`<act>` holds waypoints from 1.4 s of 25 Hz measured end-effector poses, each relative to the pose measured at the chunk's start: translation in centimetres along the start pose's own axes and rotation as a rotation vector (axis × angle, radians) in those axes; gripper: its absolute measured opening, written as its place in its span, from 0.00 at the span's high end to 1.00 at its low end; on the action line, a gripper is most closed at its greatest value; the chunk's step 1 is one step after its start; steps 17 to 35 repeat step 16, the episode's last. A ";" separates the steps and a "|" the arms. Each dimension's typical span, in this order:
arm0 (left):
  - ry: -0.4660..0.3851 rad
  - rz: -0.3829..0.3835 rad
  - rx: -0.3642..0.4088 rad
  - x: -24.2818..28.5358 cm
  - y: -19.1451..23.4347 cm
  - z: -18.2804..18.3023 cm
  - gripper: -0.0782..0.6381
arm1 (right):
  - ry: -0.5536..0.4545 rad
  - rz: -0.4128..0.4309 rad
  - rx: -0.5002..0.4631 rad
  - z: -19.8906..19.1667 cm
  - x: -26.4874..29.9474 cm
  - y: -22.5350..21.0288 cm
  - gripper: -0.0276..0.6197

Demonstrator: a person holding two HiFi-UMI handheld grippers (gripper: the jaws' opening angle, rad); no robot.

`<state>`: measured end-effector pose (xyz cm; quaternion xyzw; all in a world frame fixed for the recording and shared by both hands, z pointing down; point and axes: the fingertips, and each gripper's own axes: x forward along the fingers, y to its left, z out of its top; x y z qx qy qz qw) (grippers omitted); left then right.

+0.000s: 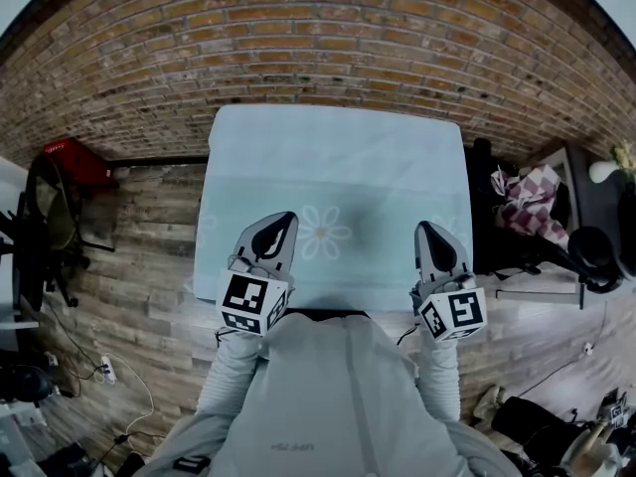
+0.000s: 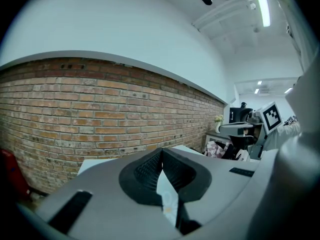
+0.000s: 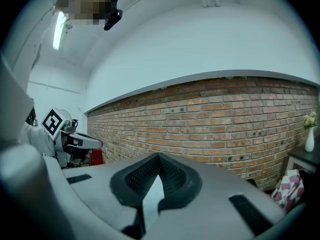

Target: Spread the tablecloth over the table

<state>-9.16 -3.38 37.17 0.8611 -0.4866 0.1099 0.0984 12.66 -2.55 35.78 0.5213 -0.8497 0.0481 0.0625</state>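
A pale blue tablecloth (image 1: 338, 167) with a white flower print lies flat over the table, which stands against the brick wall. My left gripper (image 1: 287, 218) hovers over the cloth's near left part with its jaws shut and nothing seen between them. My right gripper (image 1: 424, 228) hovers over the near right part, also shut and empty. In the left gripper view the closed tips (image 2: 161, 150) point at the wall, and a strip of cloth (image 2: 168, 198) shows below them. The right gripper view shows the same: tips (image 3: 158, 155) together, cloth (image 3: 151, 195) beneath.
A brick wall (image 1: 328, 38) runs behind the table. A red object (image 1: 75, 157) and a black chair (image 1: 50, 217) stand at the left. At the right a dark side table (image 1: 586, 202) stands by a pink checked cloth (image 1: 527, 197). Cables (image 1: 109, 371) lie on the wooden floor.
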 end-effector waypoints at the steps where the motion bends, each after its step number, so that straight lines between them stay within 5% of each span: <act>1: 0.000 0.005 0.001 -0.1 0.1 0.0 0.86 | 0.000 -0.001 0.000 0.0 0.0 0.0 0.92; 6: -0.003 0.022 -0.047 -0.5 0.9 0.0 0.85 | -0.001 -0.003 -0.001 0.0 0.0 0.0 0.92; 35: 0.015 -0.025 -0.039 -0.3 0.8 -0.1 0.85 | -0.001 0.002 -0.008 -0.2 0.1 0.1 0.92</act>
